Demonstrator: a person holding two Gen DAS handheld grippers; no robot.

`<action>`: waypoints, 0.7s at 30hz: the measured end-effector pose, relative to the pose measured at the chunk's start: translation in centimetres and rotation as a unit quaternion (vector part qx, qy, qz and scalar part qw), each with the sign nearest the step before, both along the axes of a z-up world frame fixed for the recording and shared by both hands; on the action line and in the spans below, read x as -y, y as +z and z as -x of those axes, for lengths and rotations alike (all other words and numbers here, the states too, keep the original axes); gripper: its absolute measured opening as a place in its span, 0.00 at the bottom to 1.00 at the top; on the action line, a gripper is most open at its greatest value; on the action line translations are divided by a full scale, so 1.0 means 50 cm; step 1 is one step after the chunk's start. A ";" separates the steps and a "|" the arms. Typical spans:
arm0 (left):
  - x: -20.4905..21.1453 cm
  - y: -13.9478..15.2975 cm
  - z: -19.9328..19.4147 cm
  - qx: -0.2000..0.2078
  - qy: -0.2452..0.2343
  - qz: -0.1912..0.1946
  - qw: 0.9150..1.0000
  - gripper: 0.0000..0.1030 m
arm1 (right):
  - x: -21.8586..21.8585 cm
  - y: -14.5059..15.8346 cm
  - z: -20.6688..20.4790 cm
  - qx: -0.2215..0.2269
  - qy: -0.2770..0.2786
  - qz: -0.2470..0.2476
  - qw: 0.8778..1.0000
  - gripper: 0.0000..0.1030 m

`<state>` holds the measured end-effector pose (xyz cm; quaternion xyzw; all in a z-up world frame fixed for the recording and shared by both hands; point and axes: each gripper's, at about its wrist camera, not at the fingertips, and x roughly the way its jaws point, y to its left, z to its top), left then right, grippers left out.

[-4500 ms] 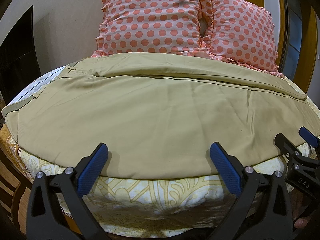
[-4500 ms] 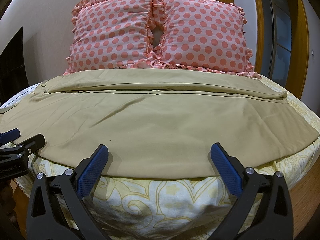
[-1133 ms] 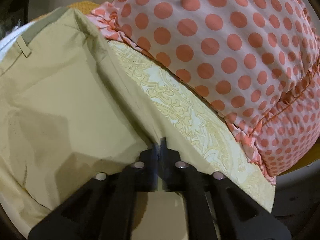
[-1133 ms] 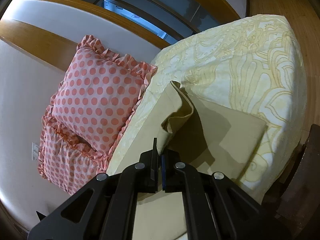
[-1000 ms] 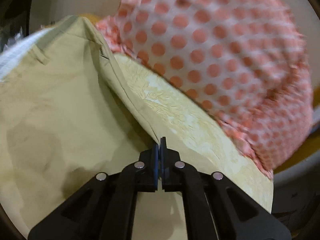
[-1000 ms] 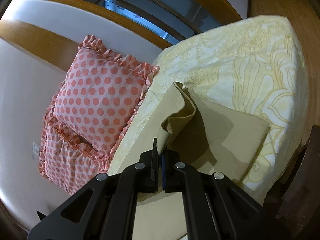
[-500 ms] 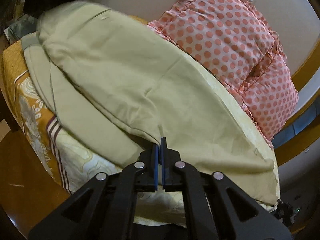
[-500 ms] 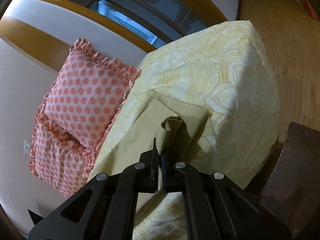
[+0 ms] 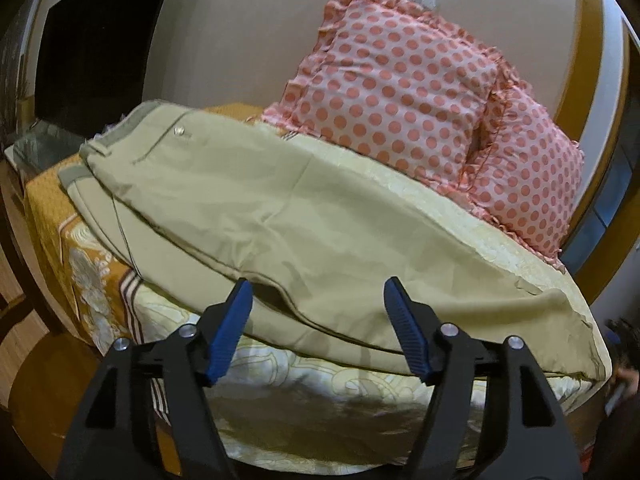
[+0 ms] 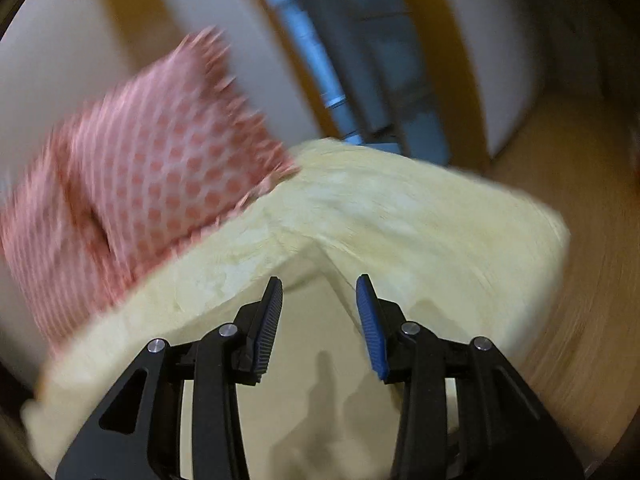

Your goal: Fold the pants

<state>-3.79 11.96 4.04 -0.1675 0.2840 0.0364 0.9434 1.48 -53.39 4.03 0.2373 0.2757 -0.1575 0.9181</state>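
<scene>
Left gripper (image 9: 318, 322) spread wide, gripping nothing, blue pads (image 9: 230, 326) poised just off the near edge of the pants (image 9: 280, 216); probably backed off so the cloth can settle flat after a lengthwise fold. Beyond the pads, khaki pants laid along the bed (image 9: 460, 216) in 2 layers, one leg stacked on the other, the lower layer peeking out along the near side. Waistband (image 9: 120, 136) at the far left end, with a small button (image 9: 179, 131) showing, draped over the orange-patterned corner of the bedspread. Hems at the right end near the bed's corner, slightly ruffled, so likely in need of squaring up before the next fold. Behind the pants, 2 pink polka-dot pillows (image 9: 404, 84) propped against the wall, well apart from the working area.

Right gripper (image 10: 318, 316) also parted, less widely, with nothing between the pads. Heavily blurred view, so little certain beyond a pale khaki surface under the fingers, apparently the hem end of the pants (image 10: 312, 380), with the yellow bedspread (image 10: 420, 216) past it and a pillow (image 10: 160, 168) to the left. Judged stage: 1 fold finished, leg on leg; crosswise folds not yet made. Next step likely a fresh grip at the hem end to carry it toward the waistband.
</scene>
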 end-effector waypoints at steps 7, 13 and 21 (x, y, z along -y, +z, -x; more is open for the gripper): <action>0.017 0.016 0.012 0.006 0.002 -0.017 1.000 0.70 | 0.011 -0.059 -0.139 -0.123 0.067 0.044 0.989 0.34; 0.039 0.036 -0.009 0.018 -0.012 -0.029 0.999 0.71 | -0.010 -0.025 -0.118 -0.089 0.071 0.101 0.988 0.16; 0.065 0.041 -0.036 0.022 -0.023 -0.042 0.999 0.75 | 0.007 -0.046 -0.232 -0.161 0.059 0.120 0.978 0.17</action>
